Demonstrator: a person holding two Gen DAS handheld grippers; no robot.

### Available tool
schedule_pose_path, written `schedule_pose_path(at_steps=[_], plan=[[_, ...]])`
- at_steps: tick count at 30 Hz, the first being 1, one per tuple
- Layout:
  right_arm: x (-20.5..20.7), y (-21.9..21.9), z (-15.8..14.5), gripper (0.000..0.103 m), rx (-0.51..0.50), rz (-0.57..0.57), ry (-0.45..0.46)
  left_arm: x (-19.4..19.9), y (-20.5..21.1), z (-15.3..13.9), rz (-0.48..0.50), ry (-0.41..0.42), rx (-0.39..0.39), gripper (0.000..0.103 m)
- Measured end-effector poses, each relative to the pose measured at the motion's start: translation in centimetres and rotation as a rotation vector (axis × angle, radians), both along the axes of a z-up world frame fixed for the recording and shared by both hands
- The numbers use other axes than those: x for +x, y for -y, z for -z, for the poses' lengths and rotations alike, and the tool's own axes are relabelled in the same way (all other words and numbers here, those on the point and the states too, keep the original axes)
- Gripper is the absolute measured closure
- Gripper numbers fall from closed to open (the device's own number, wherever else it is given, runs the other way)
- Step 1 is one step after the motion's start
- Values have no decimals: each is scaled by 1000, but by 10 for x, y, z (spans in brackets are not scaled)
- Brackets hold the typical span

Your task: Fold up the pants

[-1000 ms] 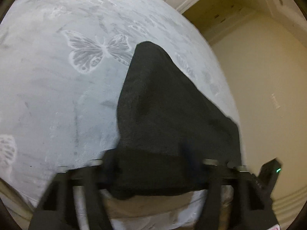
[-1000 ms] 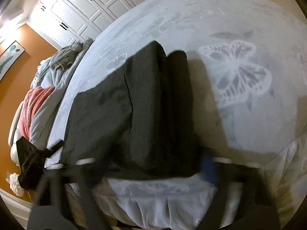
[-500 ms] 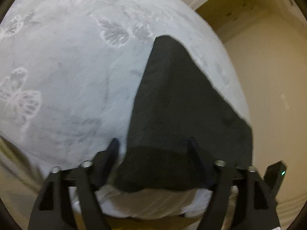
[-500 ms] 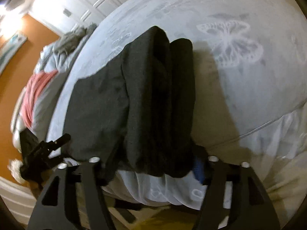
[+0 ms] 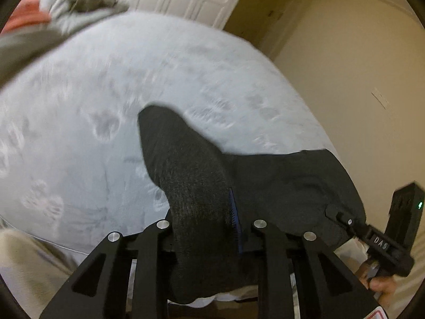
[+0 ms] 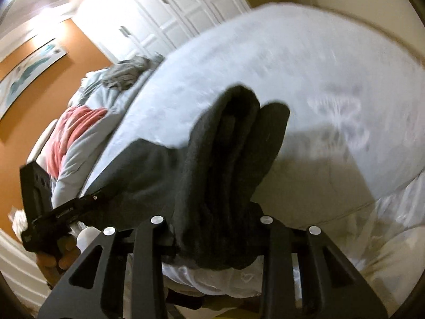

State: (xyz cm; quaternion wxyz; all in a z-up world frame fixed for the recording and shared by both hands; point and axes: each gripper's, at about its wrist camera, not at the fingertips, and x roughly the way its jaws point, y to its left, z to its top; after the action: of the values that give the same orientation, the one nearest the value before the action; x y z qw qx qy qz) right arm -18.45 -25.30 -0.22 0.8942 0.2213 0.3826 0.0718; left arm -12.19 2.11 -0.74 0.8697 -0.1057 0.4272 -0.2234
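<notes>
Left gripper [image 5: 207,226]: clenched on a bunched fold of the dark charcoal knit pants [image 5: 202,186]; its jaws have just been closing, with the cloth between them.
Why held so: my reading is that the near edge is pinched at two spots so the fabric can be carried over as one flap, a fold in hand.
Pants, left wrist view: the gripped ridge rises from the jaws and tapers away over the pale grey bedspread with butterfly pattern [image 5: 79,133]; the rest spreads flat to the right, toward the other tool.
Bed: carries the garment near its foot edge; a heap of grey and red laundry [image 5: 66,0] lies well apart at the far end.
Right gripper [image 6: 212,223]: grasping a thick, several-layered roll of the same pants [image 6: 225,159]; its jaws have just been closing too, cloth between them.
Pants, right wrist view: the roll runs forward from the jaws; a flat panel stretches left to the left tool, with a hand [image 6: 58,260] under it.
Progress: partly folded, layers already doubled; not yet laid down.
</notes>
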Motion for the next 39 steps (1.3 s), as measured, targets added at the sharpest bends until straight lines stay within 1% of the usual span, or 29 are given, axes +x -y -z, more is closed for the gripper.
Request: schedule_pose_path(at_steps=[2,4,7,9,10,11,14,19,20,22,23,25,29,31,33,36,37,39], plan=[[-9,-8,-22,72,-18,-15,46,-13,-1,-21,12,41,9,82],[-16,-14,-42,72,-39,-20,94,-28,-3,-49,12,113,27,82],[-33,-18,-71,72,-50,-29,182,-42,-9,-78,6,186,28,82],[-41,-21,-91,72,-49,-35,238,-55,-15,-107,4,250,18,82],[-46,-22,-100,72,-49,-38,264,-57,-18,-114,4,270,14,82],[-51,-25,-112,72,-55,-45,301,-63,-20,-129,4,307,9,82],[-60,-30,-143,72,-70,-63,393,-66,-24,-165,6,409,-12,82],[-65,-30,-198,72,-83,-83,554,-77,-33,-229,10,583,-48,81],[-64,-30,-213,72,-86,-89,594,-78,-33,-239,10,606,-53,81],[-60,-29,-233,72,-84,-102,645,-78,-36,-264,10,675,-77,81],[-57,-28,-244,72,-87,-109,675,-76,-37,-275,11,696,-83,81],[-50,-28,-270,71,-100,-124,744,-69,-41,-297,11,750,-115,81],[-33,-30,-307,71,-137,-145,855,-51,-45,-326,-3,834,-148,81],[-17,-30,-323,71,-145,-161,897,-39,-45,-338,-13,861,-153,81],[-2,-27,-334,71,-137,-171,920,-19,-45,-347,-19,884,-158,80],[38,-18,-344,70,-130,-179,944,22,-44,-353,-24,872,-171,80],[60,-13,-344,70,-122,-175,933,46,-42,-351,-28,852,-178,80],[93,-6,-338,70,-105,-165,898,73,-37,-345,-34,809,-181,79]])
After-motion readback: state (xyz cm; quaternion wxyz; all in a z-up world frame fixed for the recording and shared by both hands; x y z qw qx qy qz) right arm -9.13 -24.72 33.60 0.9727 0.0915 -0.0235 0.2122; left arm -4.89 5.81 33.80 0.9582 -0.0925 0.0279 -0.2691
